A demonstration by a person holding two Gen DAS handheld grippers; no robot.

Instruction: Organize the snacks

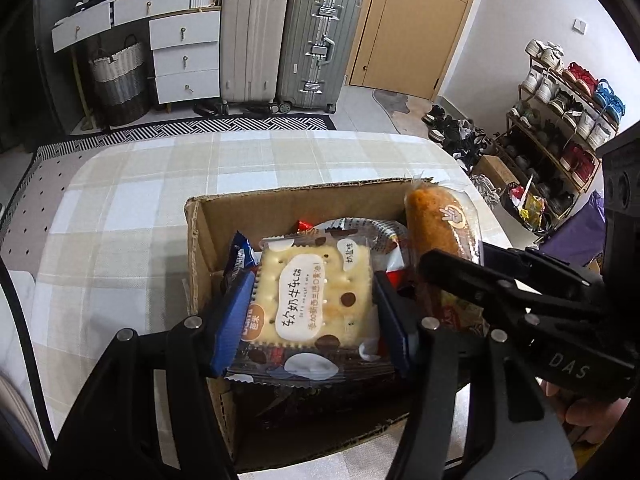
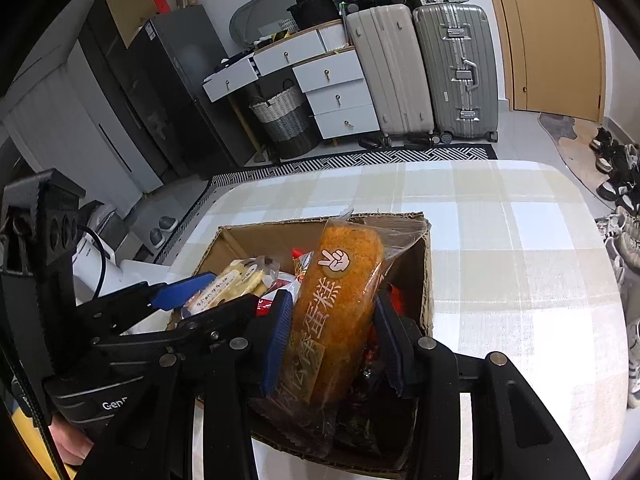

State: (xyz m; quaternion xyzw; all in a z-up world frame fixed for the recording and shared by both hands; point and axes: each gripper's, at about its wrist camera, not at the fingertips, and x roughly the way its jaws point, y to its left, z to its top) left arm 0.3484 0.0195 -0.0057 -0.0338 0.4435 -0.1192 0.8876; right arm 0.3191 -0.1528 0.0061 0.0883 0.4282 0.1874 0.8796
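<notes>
My left gripper [image 1: 314, 312] is shut on a clear packet with a square cracker [image 1: 310, 296], held over an open cardboard box [image 1: 200, 236] that holds several other snack packets. My right gripper [image 2: 334, 336] is shut on a long orange cake roll in clear wrap [image 2: 336, 300], its far end over the box's back right corner. The roll [image 1: 434, 222] also shows at the right of the left wrist view, with the right gripper's black arm below it. In the right wrist view the cracker packet [image 2: 236, 280] and a blue pad of the left gripper [image 2: 180, 290] show at the left.
The box [image 2: 428, 280] sits on a table with a pale checked cloth [image 1: 132, 208]. On the floor beyond stand two suitcases [image 1: 288, 40], a white drawer unit [image 1: 184, 60] and a woven basket [image 1: 120, 80]. A shoe rack [image 1: 560, 120] is at the right.
</notes>
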